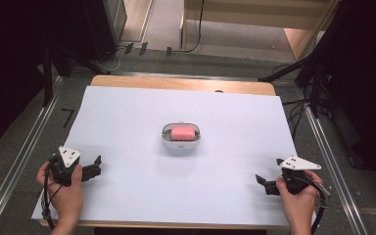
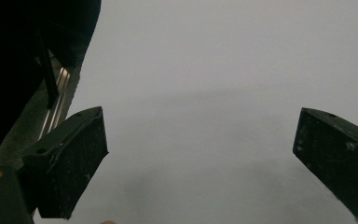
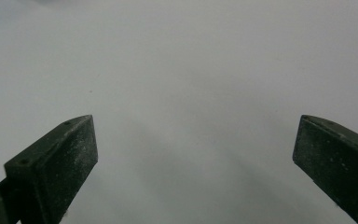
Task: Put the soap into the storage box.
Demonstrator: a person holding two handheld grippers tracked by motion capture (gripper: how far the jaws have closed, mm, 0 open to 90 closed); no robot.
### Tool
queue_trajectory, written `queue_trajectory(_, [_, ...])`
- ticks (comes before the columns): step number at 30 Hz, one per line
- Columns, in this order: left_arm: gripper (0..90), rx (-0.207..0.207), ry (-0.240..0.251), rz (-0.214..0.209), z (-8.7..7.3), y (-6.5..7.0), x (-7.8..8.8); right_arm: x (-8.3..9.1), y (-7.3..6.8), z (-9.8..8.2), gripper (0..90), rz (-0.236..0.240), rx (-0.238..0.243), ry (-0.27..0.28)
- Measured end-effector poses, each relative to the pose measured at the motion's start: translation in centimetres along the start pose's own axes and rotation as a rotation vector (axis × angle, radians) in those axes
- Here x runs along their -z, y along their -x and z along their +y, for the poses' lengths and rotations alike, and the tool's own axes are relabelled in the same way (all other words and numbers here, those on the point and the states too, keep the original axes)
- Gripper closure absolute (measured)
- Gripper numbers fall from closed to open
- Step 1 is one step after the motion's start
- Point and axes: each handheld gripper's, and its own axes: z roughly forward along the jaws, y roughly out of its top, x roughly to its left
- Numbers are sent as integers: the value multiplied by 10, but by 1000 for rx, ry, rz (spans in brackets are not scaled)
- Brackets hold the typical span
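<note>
A pink block [image 1: 183,132], possibly soap, is seen lying in a white dish [image 1: 165,137] at the middle of the white sheet [image 1: 127,117]. The left gripper [image 1: 94,168] and right gripper [image 1: 263,184] are held near the front corners, well apart from it, each with jaws spread wide on nothing

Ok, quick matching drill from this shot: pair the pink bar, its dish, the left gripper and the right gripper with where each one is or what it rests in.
Things:
1. pink bar
2. white dish
3. left gripper
4. right gripper

Places:
A. near the sheet's lower right corner, open
B. middle of the white sheet
C. lying in the dish
D. near the sheet's lower left edge, open

Pairs: 1-C, 2-B, 3-D, 4-A
</note>
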Motion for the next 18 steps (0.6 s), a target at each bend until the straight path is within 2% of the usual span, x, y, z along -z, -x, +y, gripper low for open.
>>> queue_trajectory(12, [35, 0, 0, 0, 0, 0, 0, 24, 4, -31, 1, -16, -64, 45])
queue_trajectory(18, [35, -1, 0, -1, 0, 0, 0, 33, 3, -43, 1, -55, -86, 119])
